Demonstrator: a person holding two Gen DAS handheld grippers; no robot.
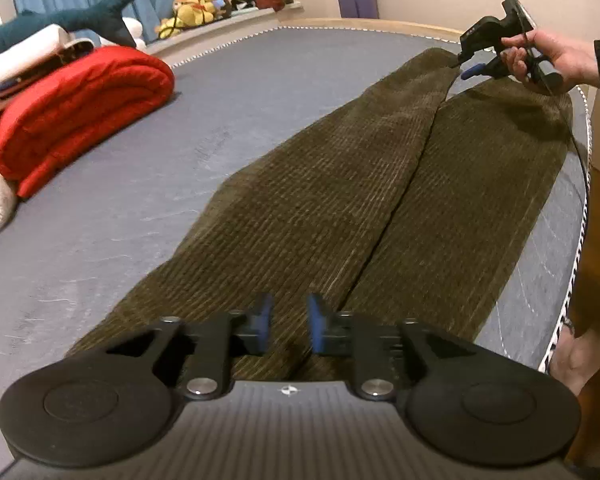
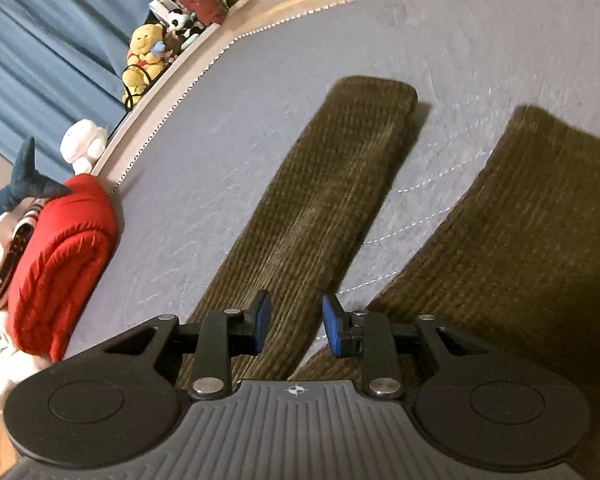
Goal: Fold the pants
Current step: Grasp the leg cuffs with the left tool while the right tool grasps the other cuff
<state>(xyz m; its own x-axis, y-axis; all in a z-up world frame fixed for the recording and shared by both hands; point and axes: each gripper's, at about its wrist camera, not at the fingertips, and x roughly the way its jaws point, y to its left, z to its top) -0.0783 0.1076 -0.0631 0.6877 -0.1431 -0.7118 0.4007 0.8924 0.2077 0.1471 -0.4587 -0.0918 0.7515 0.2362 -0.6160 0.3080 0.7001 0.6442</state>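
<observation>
Olive-brown corduroy pants (image 1: pixel 340 208) lie flat on the grey mattress (image 1: pixel 120 208), legs side by side and stretching away. My left gripper (image 1: pixel 287 328) is open and empty, just above the near end of the pants. My right gripper (image 1: pixel 466 65) shows in the left wrist view at the far end, held in a hand over the leg ends. In the right wrist view my right gripper (image 2: pixel 296 328) is open and empty above the gap between the two legs (image 2: pixel 332 196), whose cuffs lie apart on the mattress (image 2: pixel 220 152).
A folded red blanket (image 1: pixel 76 116) and white bedding (image 1: pixel 24 56) with a plush shark (image 1: pixel 76 16) sit at the left. Stuffed toys (image 1: pixel 198 4) line the ledge behind. The mattress edge (image 1: pixel 576 240) runs close along the right, with the person's leg beside it.
</observation>
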